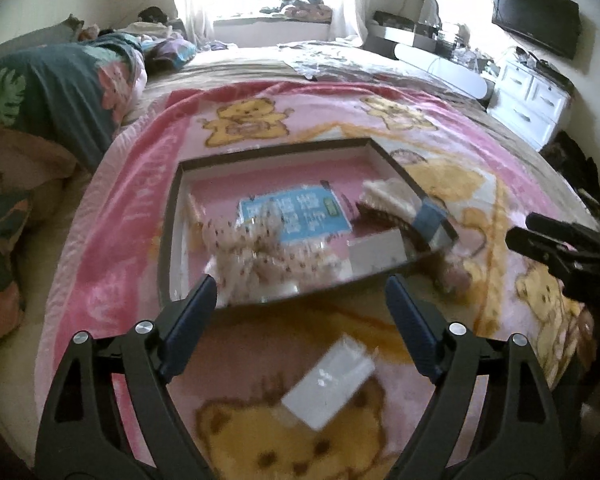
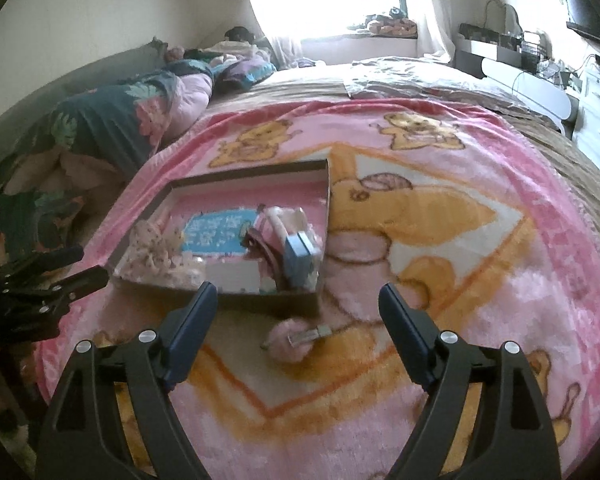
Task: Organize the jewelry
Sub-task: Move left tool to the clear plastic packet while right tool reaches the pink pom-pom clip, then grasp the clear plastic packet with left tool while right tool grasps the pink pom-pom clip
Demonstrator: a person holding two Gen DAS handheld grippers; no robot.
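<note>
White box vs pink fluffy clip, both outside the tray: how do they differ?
The white box is flat, hard-edged and rectangular; the pink fluffy clip is round and fuzzy with a metal clasp. The white box lies in front of the left gripper; the pink fluffy clip lies in front of the right gripper. Both rest on the blanket, outside the tray, ungripped.

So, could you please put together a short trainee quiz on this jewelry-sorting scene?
1. True or false: the left gripper is clamped on something.
2. What lies on the blanket just in front of the tray, between the right gripper fingers in its view? A) pink fluffy hair clip B) a watch C) a spoon
3. Fill in: the small white box lies ___ the tray.

Key: 1 false, both grippers stand open and empty; 2 A; 3 outside.
</note>
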